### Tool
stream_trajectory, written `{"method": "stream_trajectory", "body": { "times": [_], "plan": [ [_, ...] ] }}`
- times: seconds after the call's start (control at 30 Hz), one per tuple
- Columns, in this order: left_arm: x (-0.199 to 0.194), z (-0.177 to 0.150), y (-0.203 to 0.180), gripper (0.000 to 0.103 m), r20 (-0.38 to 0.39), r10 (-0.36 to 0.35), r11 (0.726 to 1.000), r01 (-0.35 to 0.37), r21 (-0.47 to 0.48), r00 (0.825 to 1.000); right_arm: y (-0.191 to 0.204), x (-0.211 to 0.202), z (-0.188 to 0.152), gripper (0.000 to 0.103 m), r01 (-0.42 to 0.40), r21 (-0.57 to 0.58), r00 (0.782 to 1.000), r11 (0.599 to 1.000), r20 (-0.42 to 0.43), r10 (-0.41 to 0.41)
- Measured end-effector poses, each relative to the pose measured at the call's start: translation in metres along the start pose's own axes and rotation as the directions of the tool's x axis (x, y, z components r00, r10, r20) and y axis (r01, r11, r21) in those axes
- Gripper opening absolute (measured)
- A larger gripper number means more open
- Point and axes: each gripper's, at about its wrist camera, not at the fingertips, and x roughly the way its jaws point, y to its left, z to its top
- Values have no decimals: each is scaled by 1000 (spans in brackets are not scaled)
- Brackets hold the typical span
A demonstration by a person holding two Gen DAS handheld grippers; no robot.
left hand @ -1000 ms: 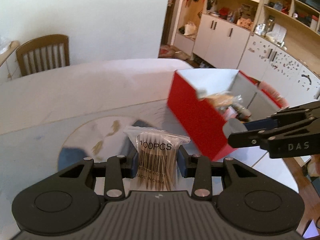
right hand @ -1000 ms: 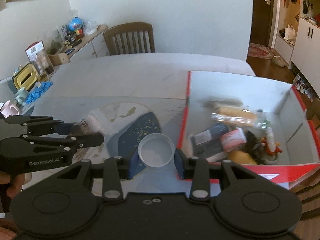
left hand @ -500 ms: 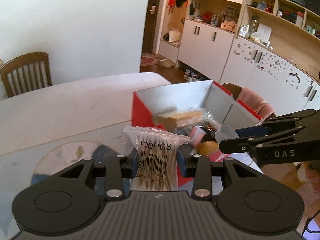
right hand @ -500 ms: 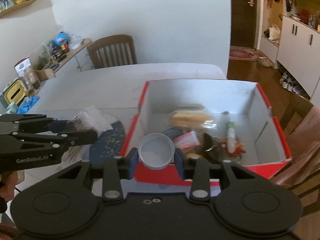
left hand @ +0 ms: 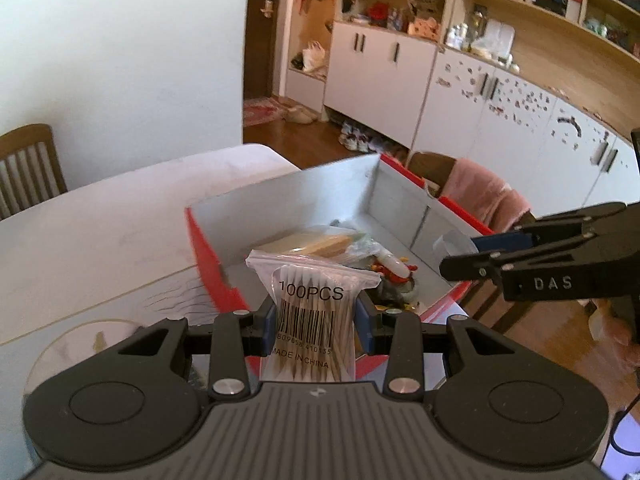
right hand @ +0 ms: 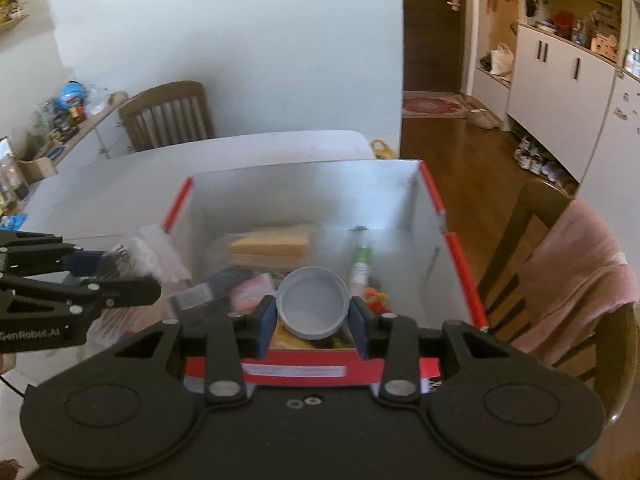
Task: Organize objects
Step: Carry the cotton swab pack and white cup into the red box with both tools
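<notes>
The right claw [right hand: 312,322] squeezes a round grey plastic cup [right hand: 313,307]; the left claw [left hand: 316,322] squeezes a clear bag of cotton swabs [left hand: 314,320]. Move each over the red cardboard box [right hand: 456,248], then let go gently.

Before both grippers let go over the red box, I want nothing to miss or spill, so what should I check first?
1. Left gripper grips the cotton swab bag firmly: ok, pads press both sides.
2. Right gripper grips the white cup: ok, clamped across its rim.
3. Cup is above the red box opening: ok, box contents show behind it.
4. Swab bag is past the box's near wall: cannot tell; in the left wrist view it sits over the near corner.
5. Free room inside the box: ok, though items already cover much of the floor.
6. The two grippers are apart: ok, a gap shows between them.
</notes>
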Motion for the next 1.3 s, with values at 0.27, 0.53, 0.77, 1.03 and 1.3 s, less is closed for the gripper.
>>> {"method": "stream_trajectory", "body": {
  "times": [0.27,0.53,0.77,1.03,1.3],
  "plan": [
    [45,11,-25,37,-70,3,997,3,78,998,-19,28,4,38,28,-20,999,999,-38,-29],
    [78,16,-39,37,-115,24,990,-8,138,993,-27,60,6,38,18,-25,995,1000,-94,-20],
    [97,18,-36,37,-160,43,989,-20,144,986,-27,75,2,38,17,-48,992,999,-121,-23],
    [115,17,-29,39,-219,16,992,13,129,976,-26,74,-6,41,10,-64,991,998,-129,-18],
    [118,15,-16,60,-232,-36,997,51,59,972,-31,63,-8,53,-17,-27,995,999,-99,15]
  ]
}}
